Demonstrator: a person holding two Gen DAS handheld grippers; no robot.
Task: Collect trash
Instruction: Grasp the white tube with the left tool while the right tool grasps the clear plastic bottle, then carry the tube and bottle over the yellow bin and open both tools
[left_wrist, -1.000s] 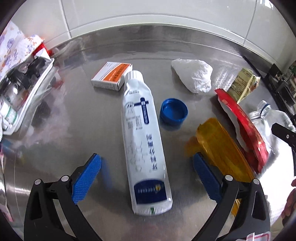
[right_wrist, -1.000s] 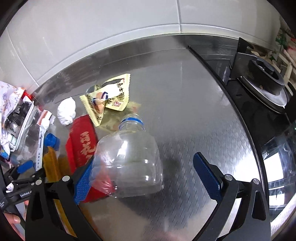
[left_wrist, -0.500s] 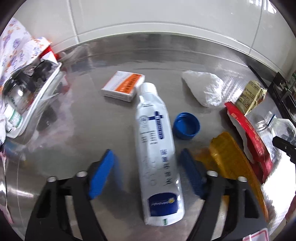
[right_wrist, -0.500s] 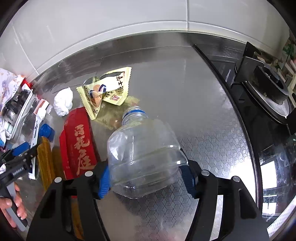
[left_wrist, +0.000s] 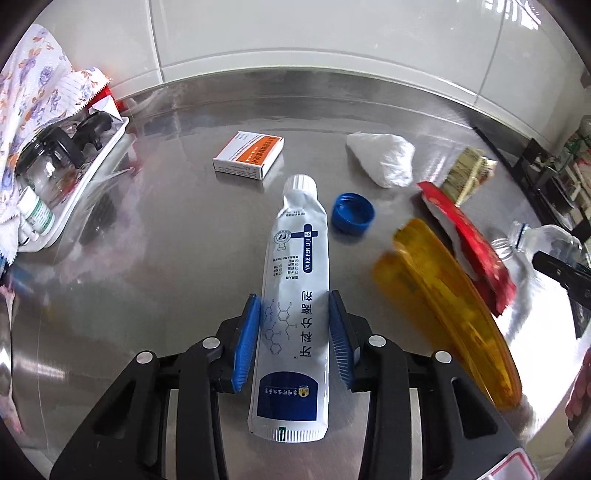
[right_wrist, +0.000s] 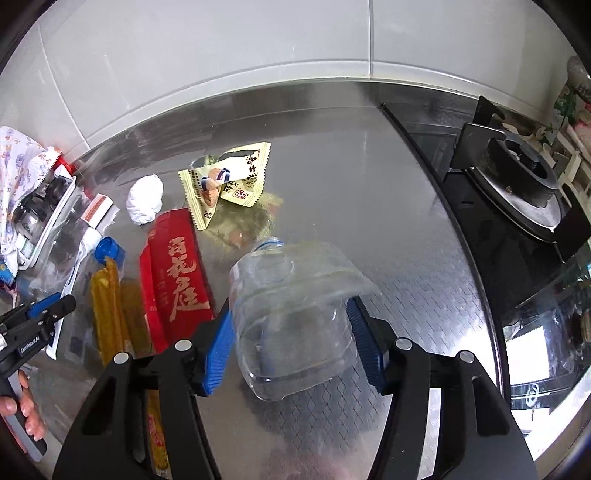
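My left gripper (left_wrist: 295, 317) is shut on a white and blue toothpaste tube (left_wrist: 295, 280) that lies lengthwise on the steel counter (left_wrist: 177, 236), cap pointing away. My right gripper (right_wrist: 291, 343) is shut on a crushed clear plastic bottle (right_wrist: 291, 325), its neck pointing away. The bottle also shows at the right edge of the left wrist view (left_wrist: 532, 243). The left gripper shows at the left edge of the right wrist view (right_wrist: 40, 314).
Loose on the counter: a blue cap (left_wrist: 352, 213), an orange-white box (left_wrist: 249, 155), a crumpled white tissue (left_wrist: 386, 158), a red packet (right_wrist: 173, 277), an amber wrapper (left_wrist: 454, 306), a yellow snack bag (right_wrist: 229, 181). A white tray (left_wrist: 88, 177) stands left. A gas hob (right_wrist: 517, 181) lies right.
Both grippers have closed from wide open. The left moved forward and clamped the toothpaste tube. The right clamped the bottle, squeezing it.
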